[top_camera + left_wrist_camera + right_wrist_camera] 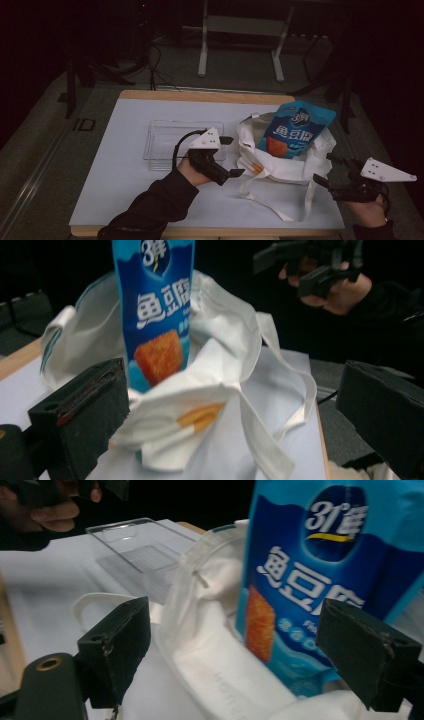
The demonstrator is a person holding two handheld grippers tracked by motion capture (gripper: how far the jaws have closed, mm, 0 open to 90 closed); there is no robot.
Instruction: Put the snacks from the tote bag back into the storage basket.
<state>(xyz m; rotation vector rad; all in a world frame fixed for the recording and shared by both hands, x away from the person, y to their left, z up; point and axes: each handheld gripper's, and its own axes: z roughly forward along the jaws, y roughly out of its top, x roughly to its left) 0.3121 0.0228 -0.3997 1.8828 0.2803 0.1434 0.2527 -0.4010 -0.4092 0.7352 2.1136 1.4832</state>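
While both jaws gape empty | snack pouch (295, 131) upright in tote bag (280, 165) | near table's right edge (340, 215)

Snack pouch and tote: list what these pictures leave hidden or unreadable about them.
- Pouch bottom: in all three views the tote cloth covers it, so how deep it sits is unknown.
- Pouch top: cut off by the upper edge in both gripper views.
- Small print on the pouch: too small in the high view, blurred in the right gripper view.
- Tote contents: an orange patch peeks through a fold in the left gripper view; what it is cannot be told.
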